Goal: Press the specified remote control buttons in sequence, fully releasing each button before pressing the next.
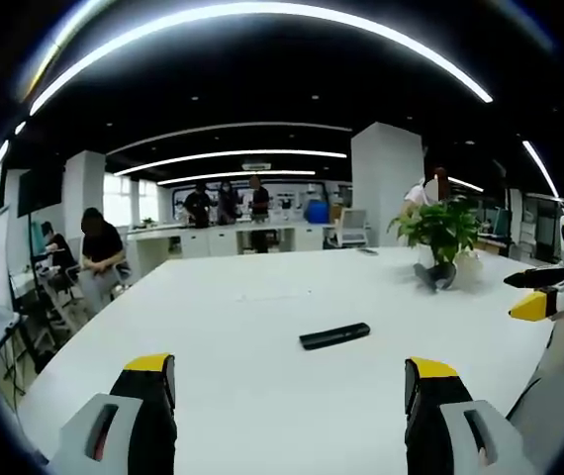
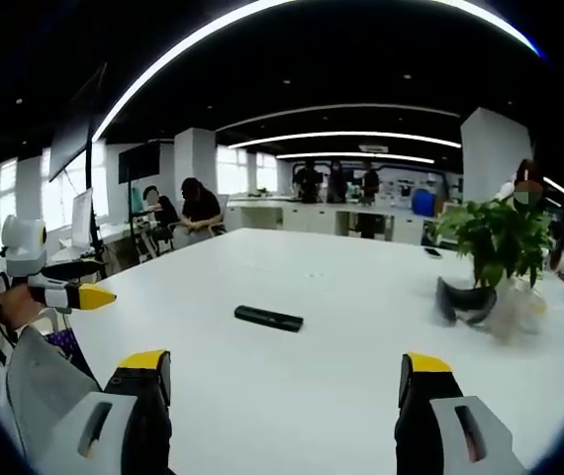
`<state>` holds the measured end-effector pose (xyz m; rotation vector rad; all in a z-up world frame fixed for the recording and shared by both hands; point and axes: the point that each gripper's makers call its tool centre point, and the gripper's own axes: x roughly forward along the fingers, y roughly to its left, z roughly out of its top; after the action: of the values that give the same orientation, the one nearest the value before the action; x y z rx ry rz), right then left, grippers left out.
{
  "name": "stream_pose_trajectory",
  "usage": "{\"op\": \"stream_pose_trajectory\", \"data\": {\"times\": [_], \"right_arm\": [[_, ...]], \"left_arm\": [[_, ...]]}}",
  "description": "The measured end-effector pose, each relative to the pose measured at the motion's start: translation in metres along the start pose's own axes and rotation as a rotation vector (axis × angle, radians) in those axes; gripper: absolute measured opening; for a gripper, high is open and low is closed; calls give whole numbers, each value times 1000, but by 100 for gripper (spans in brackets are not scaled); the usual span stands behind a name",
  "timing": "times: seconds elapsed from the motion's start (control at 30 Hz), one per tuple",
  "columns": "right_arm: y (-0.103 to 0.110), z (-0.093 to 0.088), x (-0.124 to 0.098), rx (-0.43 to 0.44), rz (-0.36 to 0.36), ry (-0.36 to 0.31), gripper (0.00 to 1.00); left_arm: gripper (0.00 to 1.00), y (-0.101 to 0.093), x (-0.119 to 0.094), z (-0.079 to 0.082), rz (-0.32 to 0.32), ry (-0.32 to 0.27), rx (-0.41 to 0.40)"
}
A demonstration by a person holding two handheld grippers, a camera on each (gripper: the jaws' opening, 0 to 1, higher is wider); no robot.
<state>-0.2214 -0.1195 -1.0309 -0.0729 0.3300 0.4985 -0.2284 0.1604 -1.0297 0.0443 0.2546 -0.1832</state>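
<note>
A black remote control [image 1: 334, 336] lies flat on the white table [image 1: 262, 297], ahead of my left gripper [image 1: 290, 381] and a little to its right. That gripper's jaws stand wide apart and hold nothing. In the right gripper view the same remote control [image 2: 268, 318] lies ahead of my right gripper [image 2: 284, 376], slightly left of centre, well clear of it. My right gripper is open and empty too. The right gripper's yellow tip [image 1: 531, 307] enters the left gripper view at the right edge. The left gripper's yellow tip [image 2: 92, 296] enters the right gripper view from the left.
A potted green plant [image 2: 495, 247] stands on the table [image 2: 361, 297] to the right of the remote. A small dark object [image 2: 433, 252] lies further back. Several people are at desks and counters beyond the table. A grey sleeve [image 2: 40, 386] shows at the lower left.
</note>
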Motion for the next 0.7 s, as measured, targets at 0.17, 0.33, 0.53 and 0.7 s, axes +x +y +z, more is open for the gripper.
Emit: {"op": "stream_pose_trajectory", "data": {"times": [0.17,0.33,0.53,0.7], "right_arm": [[0,-2,-1,-7,-2,7,96],[0,-1,-1,8,-2,2,97],[0,-2,0,10,-2,4,97],[0,-4,0,10,-1,11,97]], "left_arm": [[100,-1,1,0,-2,2,4],[100,-1,1,0,-4,8,3],[100,-1,2,-1,-6,13,6],[100,-2,2,-2,-14,20,10]]}}
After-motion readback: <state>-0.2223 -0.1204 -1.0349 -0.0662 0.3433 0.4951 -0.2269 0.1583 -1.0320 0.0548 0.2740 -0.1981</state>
